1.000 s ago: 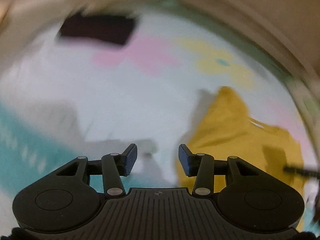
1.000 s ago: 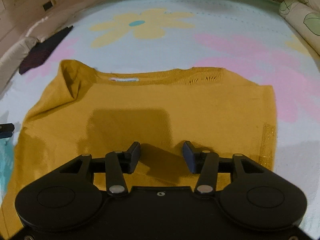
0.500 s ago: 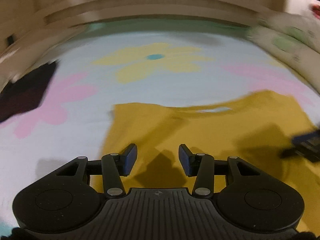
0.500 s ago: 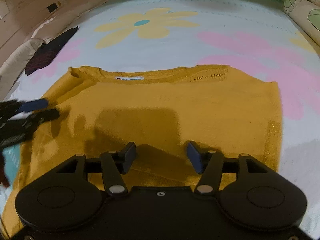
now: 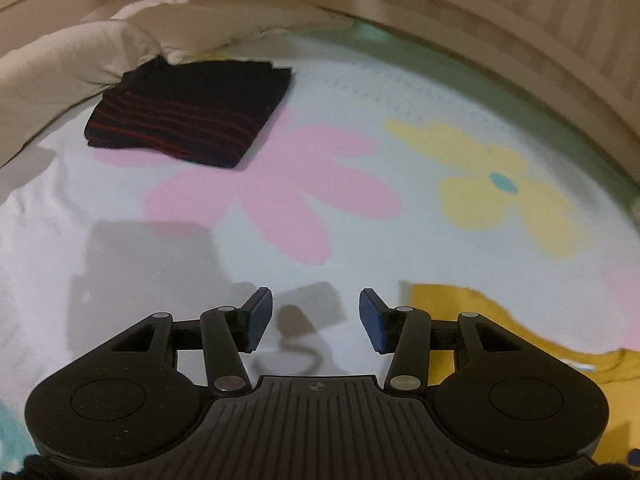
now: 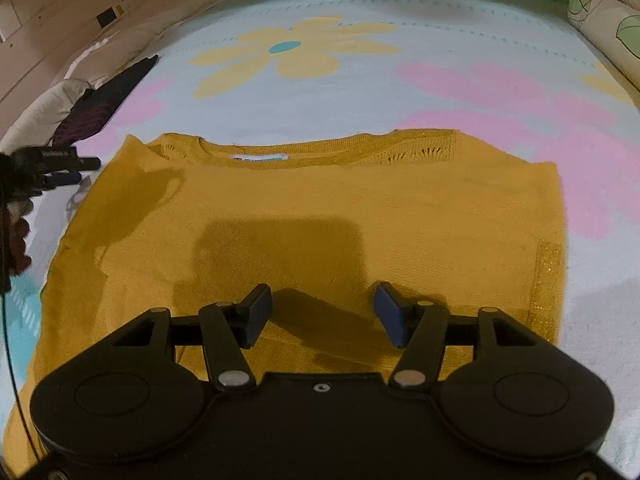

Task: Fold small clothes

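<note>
While both point steeply down at the bed, the left tool (image 5: 316, 322) hangs over bare sheet with its jaws spread and nothing between them, and the right tool (image 6: 323, 312) hangs over the lower middle of the yellow sweater (image 6: 320, 216) with its jaws spread apart and empty, casting a dark shadow on the knit. In the right wrist view the left tool (image 6: 70, 170) appears at the left edge, just beside the sweater's left shoulder, gripped by a gloved hand (image 6: 16, 200) that is only partly visible. The sweater lies flat and face up on the bed sheet (image 6: 360, 68), neckline away from the camera, with a white label inside the collar and a glittery strip along its right edge; in the left wrist view only one corner of it (image 5: 516, 340) shows at the lower right. The sheet is pale blue, printed with large pink and yellow flowers. One folded dark garment with red stripes (image 5: 188, 114) rests near the far left corner, touching a white pillow (image 5: 80, 64). A second, leaf-patterned pillow (image 6: 608, 20) sits at the far right. Pale wood panelling (image 5: 520, 20) runs behind the bed. Two garments are visible, one spread and one folded.
</note>
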A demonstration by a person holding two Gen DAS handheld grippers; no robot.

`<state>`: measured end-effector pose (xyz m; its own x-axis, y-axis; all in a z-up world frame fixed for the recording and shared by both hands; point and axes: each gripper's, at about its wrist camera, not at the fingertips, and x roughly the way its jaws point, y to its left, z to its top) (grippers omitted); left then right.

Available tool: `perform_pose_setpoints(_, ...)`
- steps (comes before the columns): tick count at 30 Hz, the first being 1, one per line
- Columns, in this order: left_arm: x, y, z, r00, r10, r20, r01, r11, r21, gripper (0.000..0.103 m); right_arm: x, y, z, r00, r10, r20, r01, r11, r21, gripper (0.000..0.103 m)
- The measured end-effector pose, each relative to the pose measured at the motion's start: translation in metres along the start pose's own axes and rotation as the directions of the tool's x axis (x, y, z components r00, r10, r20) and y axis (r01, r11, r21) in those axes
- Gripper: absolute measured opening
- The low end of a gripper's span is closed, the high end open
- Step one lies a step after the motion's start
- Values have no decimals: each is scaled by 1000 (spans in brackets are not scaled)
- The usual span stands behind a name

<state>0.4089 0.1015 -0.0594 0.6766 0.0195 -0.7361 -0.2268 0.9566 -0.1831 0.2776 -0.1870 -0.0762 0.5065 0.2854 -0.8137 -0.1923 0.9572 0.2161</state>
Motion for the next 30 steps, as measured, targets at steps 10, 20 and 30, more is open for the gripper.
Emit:
perform_pose_setpoints(10, 0, -68, -30, 997, -77, 11, 69, 941, 332, 48, -16, -8, 9, 996, -27, 89, 25, 999, 27, 74)
perform_pose_setpoints(20, 4, -21, -24, 994, -11, -108, 39, 964, 262, 61, -12, -36, 1, 998, -54, 36, 48, 990, 130, 77)
perform_pose_setpoints(30, -88, 8, -74, 953, -184, -239, 231, 955, 186, 75, -70, -35, -18, 996, -25, 90, 6, 979, 205, 87)
